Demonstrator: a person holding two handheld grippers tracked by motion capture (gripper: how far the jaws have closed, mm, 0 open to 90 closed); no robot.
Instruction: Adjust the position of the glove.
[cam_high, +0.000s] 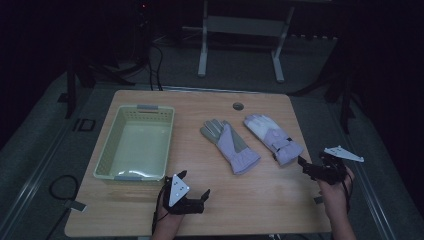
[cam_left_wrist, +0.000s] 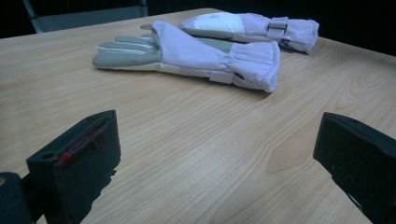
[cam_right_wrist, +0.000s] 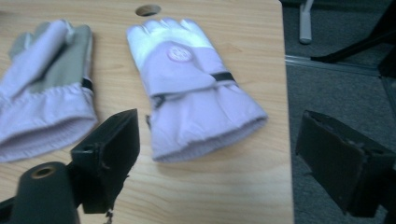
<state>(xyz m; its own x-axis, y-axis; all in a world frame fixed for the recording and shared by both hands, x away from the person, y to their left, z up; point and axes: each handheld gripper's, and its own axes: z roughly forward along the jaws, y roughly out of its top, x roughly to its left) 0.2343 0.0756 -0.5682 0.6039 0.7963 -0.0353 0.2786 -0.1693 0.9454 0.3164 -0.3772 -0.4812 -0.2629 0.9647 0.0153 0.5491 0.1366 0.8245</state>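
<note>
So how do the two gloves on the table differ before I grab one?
The left glove lies palm up, showing a grey palm and fingers; the right glove lies back up, with white fingers and a round logo. The right glove shows a dark strap with a buckle across its wrist; the left glove shows a lilac tab there. Both are lilac with gathered cuffs toward the person.

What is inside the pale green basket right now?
Nothing that I can see: the basket shows a bare floor. Its near wall hides a thin strip of that floor. Both gloves, left glove and right glove, lie on the table.
</note>
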